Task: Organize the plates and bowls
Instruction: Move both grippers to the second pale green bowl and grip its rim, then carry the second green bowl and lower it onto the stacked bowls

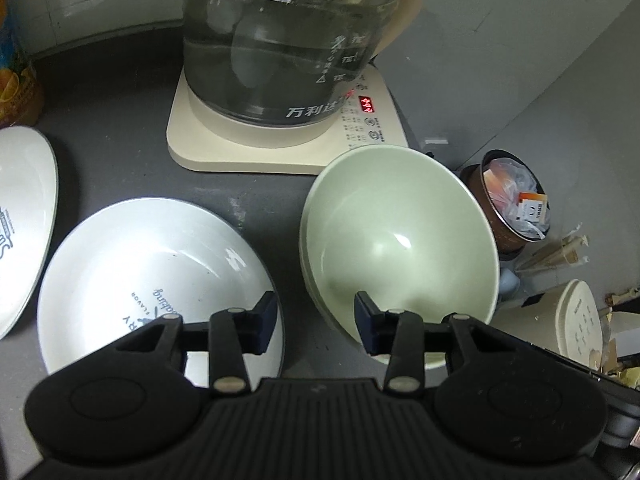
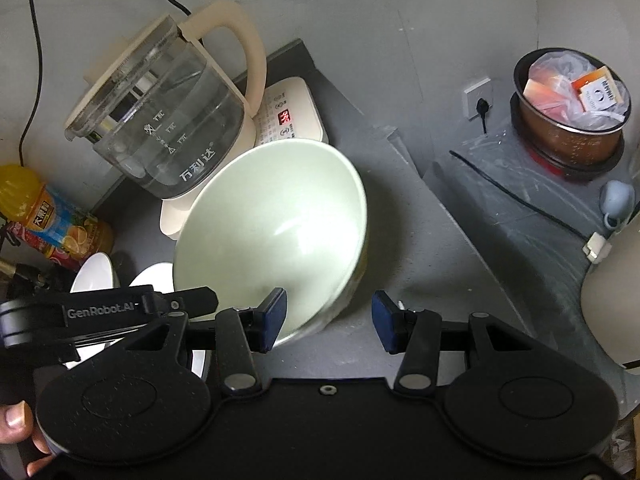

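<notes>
1. Dark grey counter under me, pale wall behind, and a glass kettle on its cream base at the back, red digits lit on the panel.
2. My left claw hangs with its pads apart, nothing between them, over the strip of counter between two dishes.
3. On its left side lies a white plate with printed lettering; the left pad sits over the plate's near edge, though I cannot tell if it touches.
4. Further left, a second white plate is cut off by the edge of the view.
5. On its right side sits the green bowl, nested in another one like it; only the lower rim shows on the left flank.
6. My right claw is spread wide too, holding nothing. Its left pad sits over the bowl's near rim, its right pad over bare counter.
7. From this side the bowl leans against the kettle base, its opening tipped toward me.
8. An orange juice bottle lies to the far left by the wall.
9. Off the counter's right edge stands a brown pot stuffed with plastic packets, near a wall socket.
</notes>
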The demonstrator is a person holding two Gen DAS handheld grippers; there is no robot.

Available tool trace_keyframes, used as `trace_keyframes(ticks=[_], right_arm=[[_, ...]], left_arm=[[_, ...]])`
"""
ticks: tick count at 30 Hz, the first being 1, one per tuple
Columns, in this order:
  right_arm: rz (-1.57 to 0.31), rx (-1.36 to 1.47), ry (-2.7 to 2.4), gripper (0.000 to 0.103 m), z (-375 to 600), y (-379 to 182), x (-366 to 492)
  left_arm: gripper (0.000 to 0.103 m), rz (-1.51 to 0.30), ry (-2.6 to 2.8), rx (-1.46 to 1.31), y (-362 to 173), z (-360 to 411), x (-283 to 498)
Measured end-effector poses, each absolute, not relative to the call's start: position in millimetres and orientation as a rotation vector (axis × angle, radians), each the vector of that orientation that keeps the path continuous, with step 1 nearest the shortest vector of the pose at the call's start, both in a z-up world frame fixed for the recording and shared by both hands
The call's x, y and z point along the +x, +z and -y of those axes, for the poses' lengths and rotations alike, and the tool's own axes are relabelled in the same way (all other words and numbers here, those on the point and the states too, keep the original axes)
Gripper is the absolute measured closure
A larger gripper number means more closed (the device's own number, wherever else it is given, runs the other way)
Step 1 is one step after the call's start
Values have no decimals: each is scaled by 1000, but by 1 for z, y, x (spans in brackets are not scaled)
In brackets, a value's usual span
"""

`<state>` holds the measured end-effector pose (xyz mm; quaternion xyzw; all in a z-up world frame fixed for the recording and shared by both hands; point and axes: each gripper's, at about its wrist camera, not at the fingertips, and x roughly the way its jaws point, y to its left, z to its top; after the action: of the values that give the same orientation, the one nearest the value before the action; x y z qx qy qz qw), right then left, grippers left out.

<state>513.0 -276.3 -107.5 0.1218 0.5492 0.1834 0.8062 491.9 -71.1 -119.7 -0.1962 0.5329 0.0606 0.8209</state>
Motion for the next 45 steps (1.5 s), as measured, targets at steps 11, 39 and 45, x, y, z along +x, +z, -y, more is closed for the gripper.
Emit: trace_keyframes(ticks=[11, 39, 45], right_arm=[[-1188, 230, 360, 75, 263, -114, 515], [-984, 282, 224, 75, 278, -31, 421], [-968, 286, 196, 75, 274, -23, 398]], left_arm=[[87, -1169, 126, -441, -130, 73, 501], [87, -1078, -107, -351, -53, 70, 434], [87, -1073, -141, -334, -48, 68, 417]])
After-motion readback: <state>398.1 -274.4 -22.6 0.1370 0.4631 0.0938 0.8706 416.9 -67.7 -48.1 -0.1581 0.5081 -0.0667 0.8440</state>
